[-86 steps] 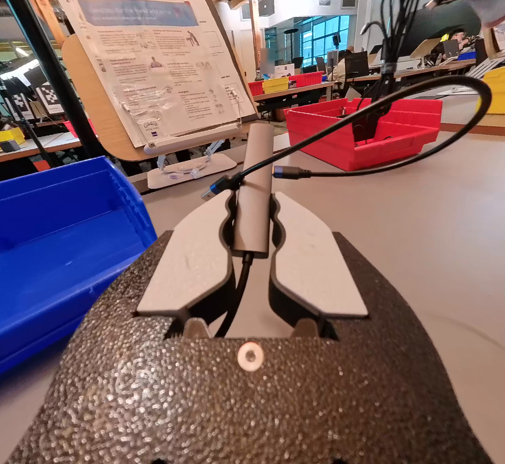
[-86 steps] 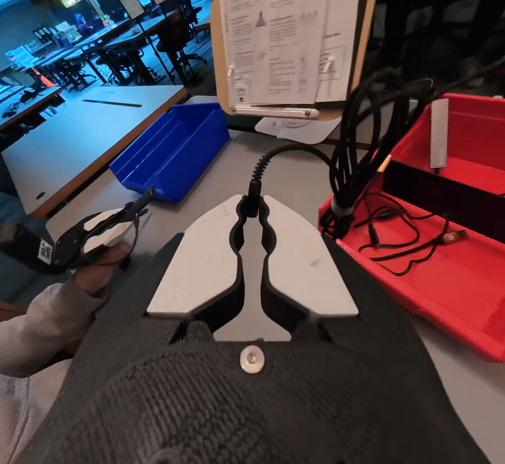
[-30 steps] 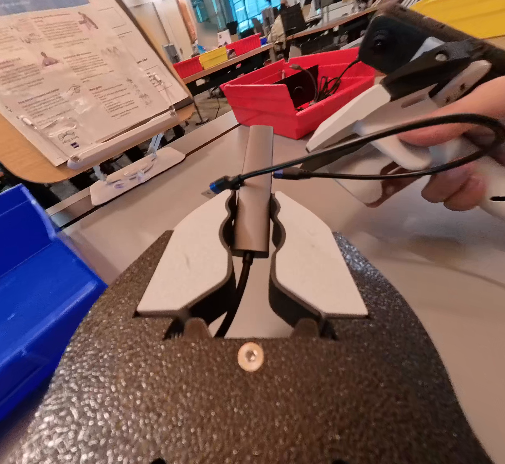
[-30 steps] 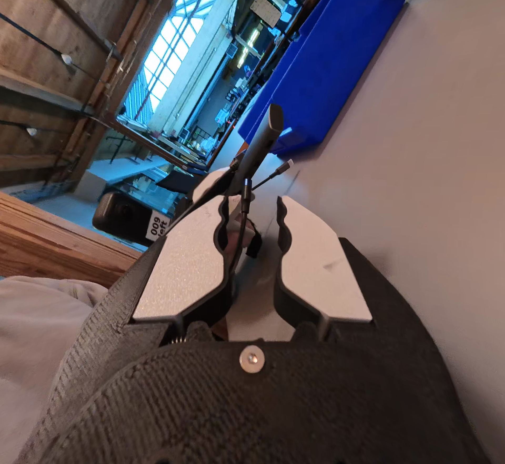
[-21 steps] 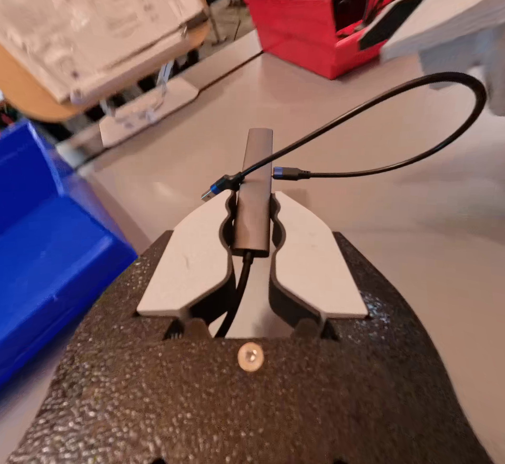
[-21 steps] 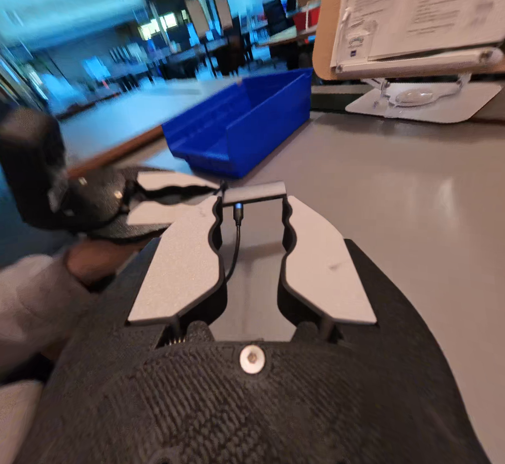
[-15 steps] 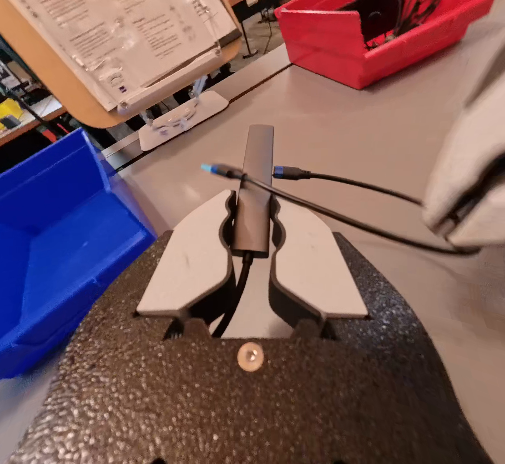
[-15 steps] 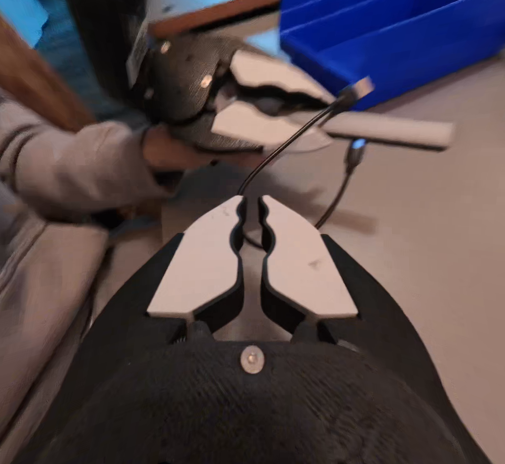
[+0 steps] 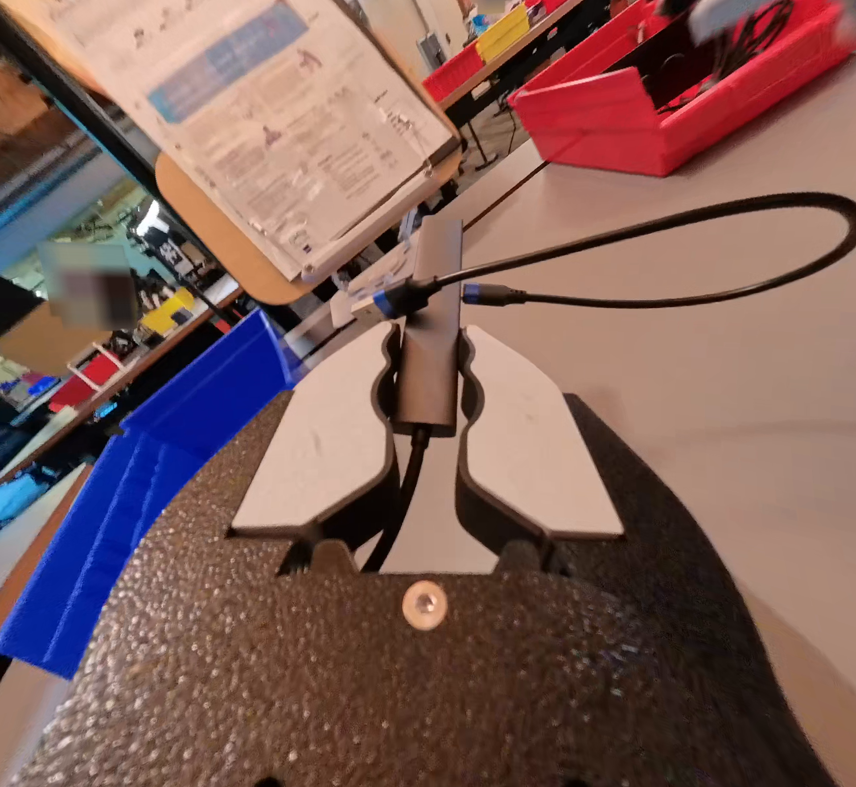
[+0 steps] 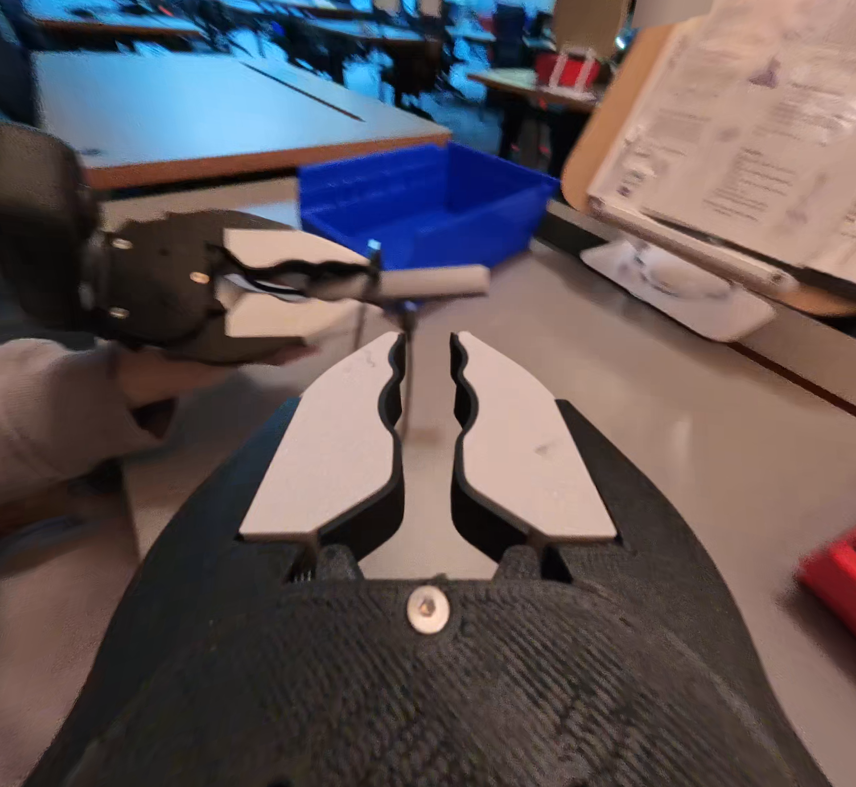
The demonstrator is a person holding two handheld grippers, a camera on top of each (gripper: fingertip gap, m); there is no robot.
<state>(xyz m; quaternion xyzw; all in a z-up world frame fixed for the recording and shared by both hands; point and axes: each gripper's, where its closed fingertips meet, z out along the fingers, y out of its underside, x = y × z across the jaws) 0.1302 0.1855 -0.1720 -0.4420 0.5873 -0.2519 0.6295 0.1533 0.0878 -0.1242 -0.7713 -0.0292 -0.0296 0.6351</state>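
Workshop benches beyond grey table (image 9: pixel 695 394), left gripper (image 9: pixel 428 338) clamping hub (image 9: pixel 433 348), right gripper (image 10: pixel 426 338) parted.

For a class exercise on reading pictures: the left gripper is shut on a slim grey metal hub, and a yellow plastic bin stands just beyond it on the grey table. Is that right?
Not quite. The bin just beyond the left gripper and its slim grey metal hub is a blue plastic bin, not yellow, as the right wrist view shows. The rest holds.
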